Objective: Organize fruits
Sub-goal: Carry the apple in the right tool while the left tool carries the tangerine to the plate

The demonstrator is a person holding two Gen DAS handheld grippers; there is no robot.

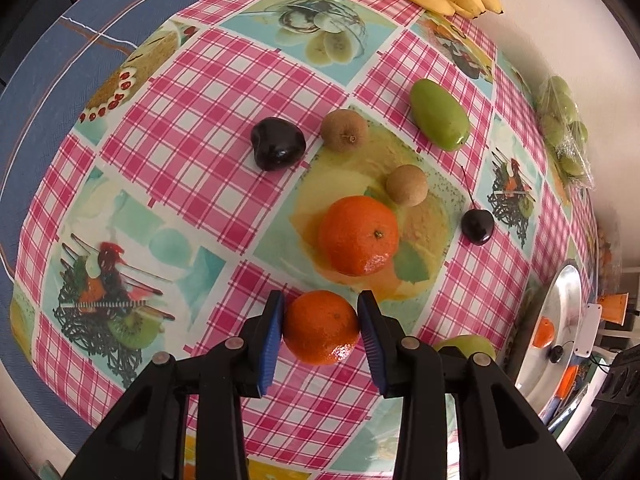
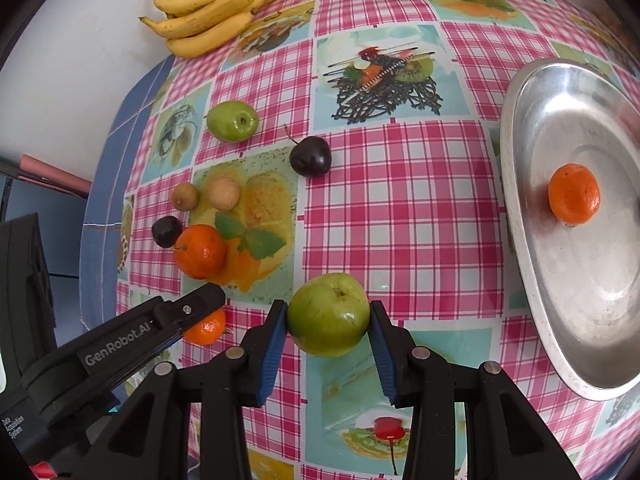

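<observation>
Left gripper [image 1: 321, 326]: fingers clamped on a mandarin [image 1: 321, 327], one pad on each flank, just above the surface [image 1: 192, 92]. Right gripper [image 2: 329, 316]: fingers clamped on a green apple [image 2: 329, 314]. The metal tray [image 2: 516, 184], holding one mandarin already, lies to the right, nearer the right gripper; judged next destination.

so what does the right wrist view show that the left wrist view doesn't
Only the right wrist view: the right tool shut on a green apple, and the whole tray.

Only the left wrist view: both pads of the left tool on its tangerine.

Both: bananas, the loose tangerine, two kiwis, two dark fruits, and a tangerine in the tray.
</observation>
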